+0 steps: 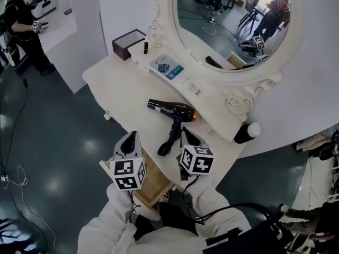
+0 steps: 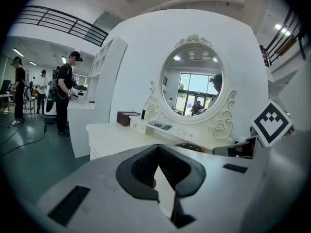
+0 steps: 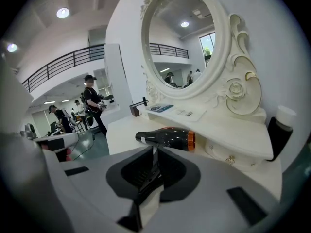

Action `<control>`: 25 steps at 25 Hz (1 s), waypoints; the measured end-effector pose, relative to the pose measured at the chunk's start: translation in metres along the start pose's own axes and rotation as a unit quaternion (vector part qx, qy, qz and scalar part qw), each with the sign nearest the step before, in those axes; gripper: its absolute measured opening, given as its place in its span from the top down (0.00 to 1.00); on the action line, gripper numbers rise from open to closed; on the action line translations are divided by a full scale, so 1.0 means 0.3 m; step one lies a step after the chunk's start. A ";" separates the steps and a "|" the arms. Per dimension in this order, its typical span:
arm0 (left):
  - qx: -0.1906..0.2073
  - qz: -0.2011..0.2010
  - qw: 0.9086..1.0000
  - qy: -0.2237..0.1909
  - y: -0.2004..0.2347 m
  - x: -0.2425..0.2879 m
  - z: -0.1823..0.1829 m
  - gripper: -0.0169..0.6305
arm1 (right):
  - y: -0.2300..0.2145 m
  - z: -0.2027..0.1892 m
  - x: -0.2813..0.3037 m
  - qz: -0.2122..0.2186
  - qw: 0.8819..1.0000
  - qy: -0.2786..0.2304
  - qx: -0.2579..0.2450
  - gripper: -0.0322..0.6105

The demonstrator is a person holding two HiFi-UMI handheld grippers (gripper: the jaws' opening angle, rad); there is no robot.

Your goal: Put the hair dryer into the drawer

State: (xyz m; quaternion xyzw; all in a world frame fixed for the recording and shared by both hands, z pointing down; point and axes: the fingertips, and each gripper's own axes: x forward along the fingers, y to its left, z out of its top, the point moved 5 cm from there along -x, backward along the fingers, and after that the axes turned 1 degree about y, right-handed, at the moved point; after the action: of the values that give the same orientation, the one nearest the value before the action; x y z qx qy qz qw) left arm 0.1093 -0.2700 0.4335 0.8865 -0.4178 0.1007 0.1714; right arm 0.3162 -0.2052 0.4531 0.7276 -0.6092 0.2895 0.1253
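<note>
Nearest the person, the drawer (image 1: 154, 183) stands pulled open under the front edge of the dressing table (image 1: 119, 86), showing bare wood inside, so the opening step looks done. Just above it, the left gripper (image 1: 132, 137) and the right gripper (image 1: 187, 135) each have their jaws pressed together on nothing. The hair dryer (image 1: 172, 109) lies on the tabletop at the right gripper's eleven o'clock, ungrasped. Grasping it and lowering it into the drawer are what is left.

White fleecy sleeves (image 1: 106, 229) are worn on both arms. The left gripper (image 1: 132, 136) and the right gripper (image 1: 185, 132) are built as pale grey shells, and black ribbed fingers (image 2: 142, 167) are set inside. A white cube (image 1: 128, 174) with black square markers is fixed on each. A black cable (image 1: 233, 207) is seen at the right sleeve.
</note>
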 end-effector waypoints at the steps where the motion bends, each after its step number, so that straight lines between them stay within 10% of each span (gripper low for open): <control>1: 0.000 0.000 1.000 0.002 0.001 0.018 -0.003 0.98 | -0.009 0.002 0.024 0.000 1.000 0.001 0.004 0.85; 25: -0.031 0.025 0.998 0.051 0.092 0.183 -0.144 0.98 | -0.073 -0.011 0.302 0.016 0.990 0.117 0.075 0.56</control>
State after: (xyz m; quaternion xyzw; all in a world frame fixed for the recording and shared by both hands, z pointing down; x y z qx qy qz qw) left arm 0.1211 -0.3085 0.4971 0.8639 -0.4332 0.1372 0.2171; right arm 0.3446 -0.2721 0.5115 0.6866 -0.5781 0.4195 0.1357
